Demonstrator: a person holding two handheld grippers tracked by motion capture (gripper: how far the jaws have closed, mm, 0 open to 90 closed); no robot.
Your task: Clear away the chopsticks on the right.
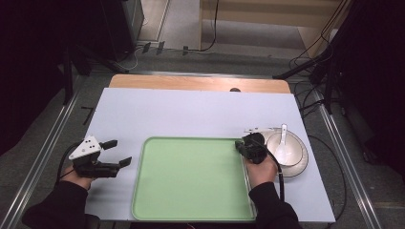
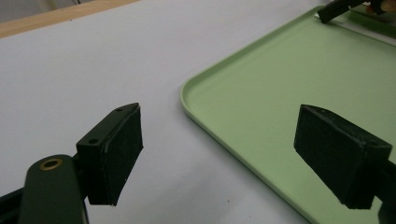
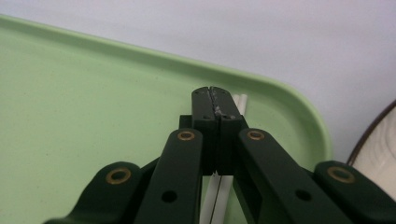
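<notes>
- R gripper [image 3: 212,93]: jaws shut tight, pads pressed flat together. It sits over the near R corner of the green tray [image 3: 70,93], tips pointing in over the tray.
- Thin white sticks [image 3: 220,196] run under the shut pads, and one end pokes out just past them, by the tray's rim. Can't tell if the pads pinch them or if they just lie on the tray.
- High view: R gripper [image 1: 241,145] is at the tray's [image 1: 191,181] R edge, near its far corner. The R hand [image 1: 261,171] holding it is just outside that edge.
- L gripper [image 2: 224,154]: jaws wide open, nothing between the pads. One pad is over the white table top, the other over the tray's [image 2: 280,70] L rim.
- High view: L gripper [image 1: 119,152] is just L of the tray, not touching it, tips pointing at it. The L hand [image 1: 79,179] is behind it, farther from the tray.
- Tray lies flat on the white table top [image 1: 181,114], at the near side, about in the middle.
- White bowl [image 1: 298,157] w/ a dark rim stands on the table just R of the tray, next to the R gripper. Its edge also peeks in [image 3: 378,149] in the R gripper view.
- White spoon [image 1: 282,143] rests in the bowl, handle pointing away from the person.
</notes>
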